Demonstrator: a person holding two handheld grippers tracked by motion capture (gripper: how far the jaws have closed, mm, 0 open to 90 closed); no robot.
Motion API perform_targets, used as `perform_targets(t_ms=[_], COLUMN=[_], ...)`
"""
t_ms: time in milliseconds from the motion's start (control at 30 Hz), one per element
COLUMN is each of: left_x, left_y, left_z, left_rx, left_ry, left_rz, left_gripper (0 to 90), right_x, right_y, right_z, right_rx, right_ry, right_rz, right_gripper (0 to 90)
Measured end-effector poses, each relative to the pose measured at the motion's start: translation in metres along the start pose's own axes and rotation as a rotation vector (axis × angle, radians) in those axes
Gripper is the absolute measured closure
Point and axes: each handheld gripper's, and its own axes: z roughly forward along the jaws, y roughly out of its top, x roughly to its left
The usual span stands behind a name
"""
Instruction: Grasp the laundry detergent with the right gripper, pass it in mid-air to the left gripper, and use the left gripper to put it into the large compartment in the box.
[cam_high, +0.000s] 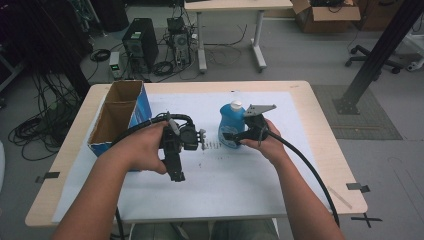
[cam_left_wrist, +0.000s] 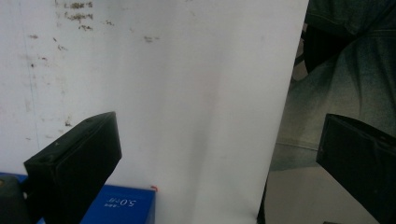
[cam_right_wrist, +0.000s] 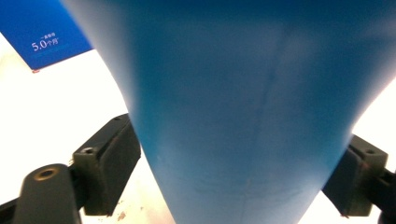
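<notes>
A blue bottle (cam_high: 228, 124) with a white cap stands upright near the middle of the white sheet (cam_high: 225, 172). My right gripper (cam_high: 231, 135) reaches it from the right. In the right gripper view the bottle (cam_right_wrist: 243, 93) sits between the jaws and both pads (cam_right_wrist: 122, 156) touch its sides. My left gripper (cam_high: 176, 175) is held just left of the bottle, a little above the sheet, and points back toward the person. Its jaws stand wide open (cam_left_wrist: 219, 149) with nothing between them.
An open blue cardboard box (cam_high: 120, 117) stands at the left of the table, and its blue side (cam_left_wrist: 121, 205) lies near my left gripper. The wooden table's near edge (cam_high: 200, 220) is close to the person. Cables and a computer tower (cam_high: 140, 42) are on the floor beyond.
</notes>
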Motion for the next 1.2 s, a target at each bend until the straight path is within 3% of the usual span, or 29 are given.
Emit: perform_targets(t_ms=[733,833,1200], left_x=[-0.0013,-0.0010,-0.0004], left_y=[-0.0018,-0.0022,0.0006], left_z=[0.0010,0.0005,0.0017], left_rx=[0.016,0.010,0.009], left_ry=[0.005,0.008,0.006], left_rz=[-0.004,-0.007,-0.004], left_gripper=[0.5,0.5,0.4], right_x=[0.0018,0.0039,0.0034], right_y=[-0.0009,-0.0025,-0.0031], right_z=[0.0018,0.0040,0.0033], right_rx=[-0.015,-0.006,-0.011], right_ry=[-0.043,-0.065,-0.056], right_rz=[-0.018,-0.048,-0.061], right_gripper=[35.2,42.6,45.8])
